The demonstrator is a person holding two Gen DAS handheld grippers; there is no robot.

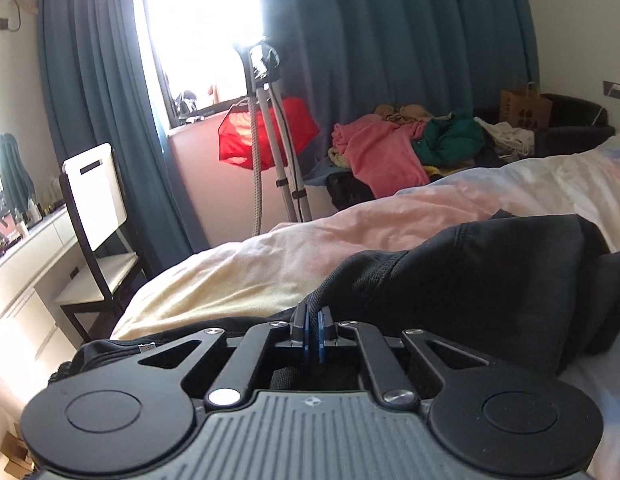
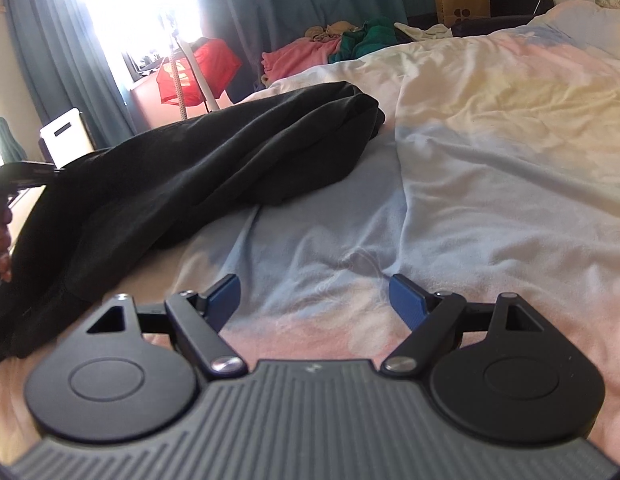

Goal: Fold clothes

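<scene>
Fabric is already pinched in our left gripper (image 1: 313,330), whose blue pads are clamped together on a hem of the black garment (image 2: 214,148); the garment lies bunched along the left side of the bed (image 2: 490,152), with its near end lifted toward that grip. Our right gripper (image 2: 314,296) hovers low over bare sheet just right of the garment, fingers (image 2: 406,298) wide apart and holding nothing. To fold well, we should keep the left pinch firm, move the right onto a matching edge, close fully, then lift both evenly and pull the cloth flat before folding.
</scene>
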